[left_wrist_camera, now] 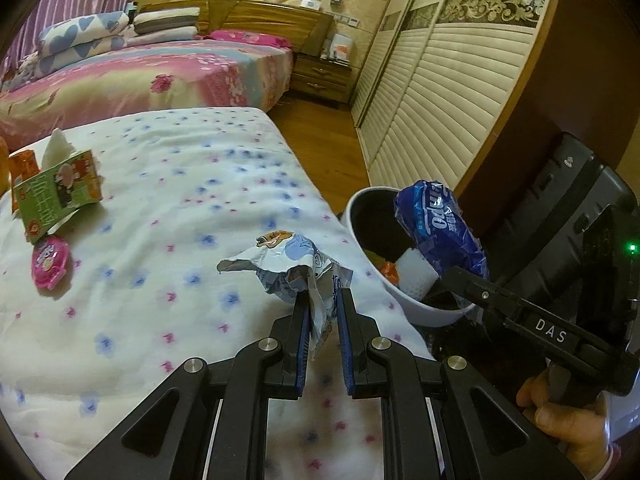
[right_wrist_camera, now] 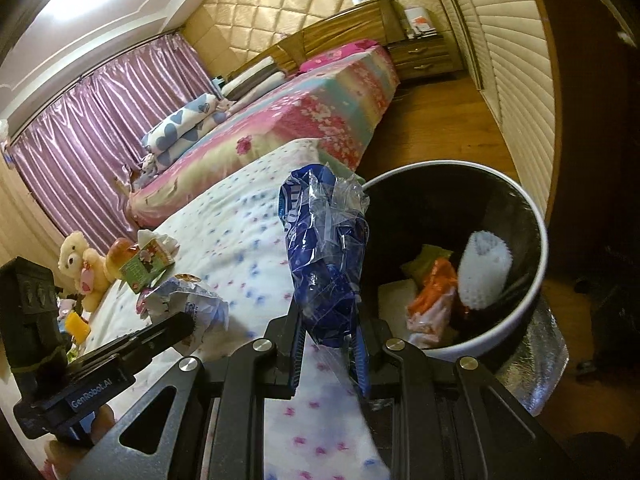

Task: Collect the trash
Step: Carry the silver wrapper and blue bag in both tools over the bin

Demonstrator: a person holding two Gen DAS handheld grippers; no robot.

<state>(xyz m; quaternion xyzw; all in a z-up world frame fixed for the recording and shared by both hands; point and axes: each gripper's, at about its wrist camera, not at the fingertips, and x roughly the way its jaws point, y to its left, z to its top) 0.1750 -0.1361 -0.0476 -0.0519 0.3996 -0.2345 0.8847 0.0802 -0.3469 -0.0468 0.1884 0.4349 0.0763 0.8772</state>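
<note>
My left gripper (left_wrist_camera: 323, 300) is shut on a crumpled white and blue wrapper (left_wrist_camera: 292, 264) and holds it above the floral bedspread, left of the bin. My right gripper (right_wrist_camera: 328, 332) is shut on a crumpled blue plastic bag (right_wrist_camera: 324, 248); in the left wrist view that bag (left_wrist_camera: 436, 224) hangs over the rim of the white trash bin (left_wrist_camera: 360, 216). The bin (right_wrist_camera: 536, 280) stands beside the bed and holds a white foam piece (right_wrist_camera: 484, 272), orange scraps (right_wrist_camera: 434, 292) and other trash. The left gripper's wrapper also shows in the right wrist view (right_wrist_camera: 192, 308).
On the bedspread (left_wrist_camera: 180, 200) lie a green carton with tissue (left_wrist_camera: 60, 192) and a round pink candy pack (left_wrist_camera: 50, 262). Plush toys (right_wrist_camera: 80, 264) sit at the bed's far end. A second bed (left_wrist_camera: 160, 76), a nightstand (left_wrist_camera: 320, 76) and louvered wardrobe doors (left_wrist_camera: 440, 100) border the wood floor.
</note>
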